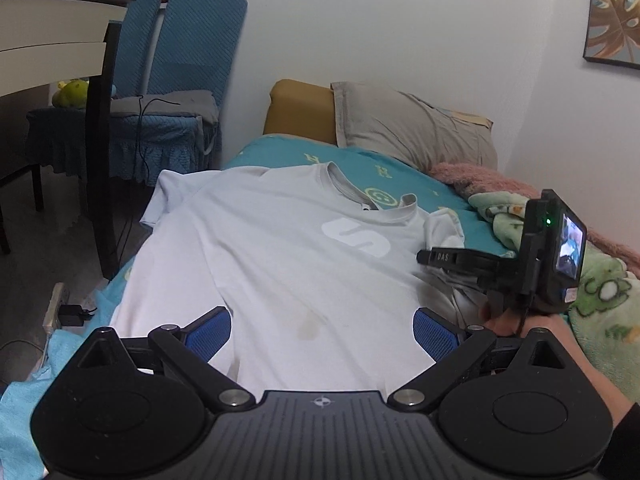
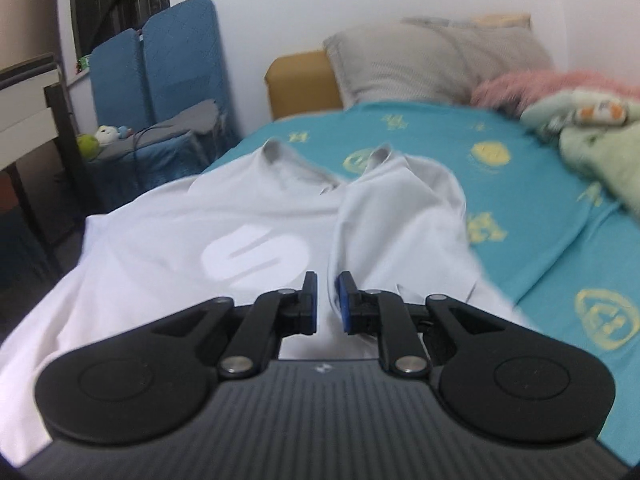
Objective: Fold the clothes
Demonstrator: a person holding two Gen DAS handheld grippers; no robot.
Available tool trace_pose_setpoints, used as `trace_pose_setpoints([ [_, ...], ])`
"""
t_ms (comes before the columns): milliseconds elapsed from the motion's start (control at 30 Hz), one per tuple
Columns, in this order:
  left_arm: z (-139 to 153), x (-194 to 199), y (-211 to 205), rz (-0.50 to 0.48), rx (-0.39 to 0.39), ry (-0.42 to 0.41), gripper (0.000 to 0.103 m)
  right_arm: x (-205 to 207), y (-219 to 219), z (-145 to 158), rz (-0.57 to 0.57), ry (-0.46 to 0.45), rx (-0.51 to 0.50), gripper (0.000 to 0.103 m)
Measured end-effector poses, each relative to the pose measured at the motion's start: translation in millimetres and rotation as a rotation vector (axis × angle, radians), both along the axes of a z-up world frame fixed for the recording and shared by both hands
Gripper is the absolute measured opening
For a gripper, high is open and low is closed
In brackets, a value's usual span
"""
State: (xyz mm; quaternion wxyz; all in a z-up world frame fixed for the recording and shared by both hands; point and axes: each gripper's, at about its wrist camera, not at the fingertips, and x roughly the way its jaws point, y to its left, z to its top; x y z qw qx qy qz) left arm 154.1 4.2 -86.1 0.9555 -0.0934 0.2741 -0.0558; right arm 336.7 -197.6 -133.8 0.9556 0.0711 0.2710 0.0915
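A white T-shirt (image 1: 280,260) with a pale S-shaped logo lies face up on the teal bed sheet (image 1: 280,152), collar toward the pillow. My left gripper (image 1: 324,332) hangs open over the shirt's lower part, blue pads wide apart and nothing between them. My right gripper (image 2: 328,300) is nearly closed on a raised ridge of the T-shirt (image 2: 380,220), whose right side with the sleeve is lifted and drawn in over the chest. In the left wrist view the right gripper (image 1: 424,258) points left from a hand at the shirt's right edge.
A grey pillow (image 1: 412,128) lies at the head of the bed. A green blanket (image 1: 600,292) and a pink fluffy one (image 1: 472,172) are heaped along the right. Blue chairs (image 1: 180,60), a dark table leg (image 1: 100,140) and a power strip (image 1: 56,308) stand left of the bed.
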Motion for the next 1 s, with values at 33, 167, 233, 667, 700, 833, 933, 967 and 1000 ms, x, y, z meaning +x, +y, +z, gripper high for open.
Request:
trace_pose_setpoints([
  [33,-0.3,0.4,0.4,0.003,0.004,-0.002,0.099,-0.2,0.0,-1.3,0.021,0.022,0.02,0.028],
  [167,-4.0,2.6,-5.2,-0.016,0.029,0.0,0.099,-21.0,-11.4,20.4,0.047,-0.01,0.117,0.089],
  [233,-4.3,1.6,-7.5,-0.031,0.033,-0.004,0.099,-31.7,-19.3,40.9,0.02,-0.03,0.108,0.087],
  [667,0.1,-25.4,-31.6,-0.148,0.122,-0.025,0.097,-203.0,-104.1,146.9,-0.336,0.016,0.232,0.087],
  [700,-0.1,-28.7,-34.9,-0.16,0.139,-0.026,0.097,-220.6,-109.2,146.1,-0.369,0.015,0.261,0.087],
  [833,-0.7,-40.3,-48.3,-0.209,0.202,-0.03,0.096,-260.9,-124.3,132.4,-0.446,0.044,0.363,0.087],
  [933,0.4,-31.4,-61.8,-0.239,0.232,-0.025,0.094,-266.3,-128.1,124.6,-0.467,0.052,0.346,0.087],
  [967,1.2,-25.1,-68.0,-0.245,0.243,-0.028,0.094,-264.2,-128.2,123.7,-0.468,0.047,0.319,0.087],
  [1000,2.0,-16.5,-75.5,-0.245,0.253,-0.033,0.09,-260.7,-128.7,122.4,-0.47,0.036,0.295,0.087],
])
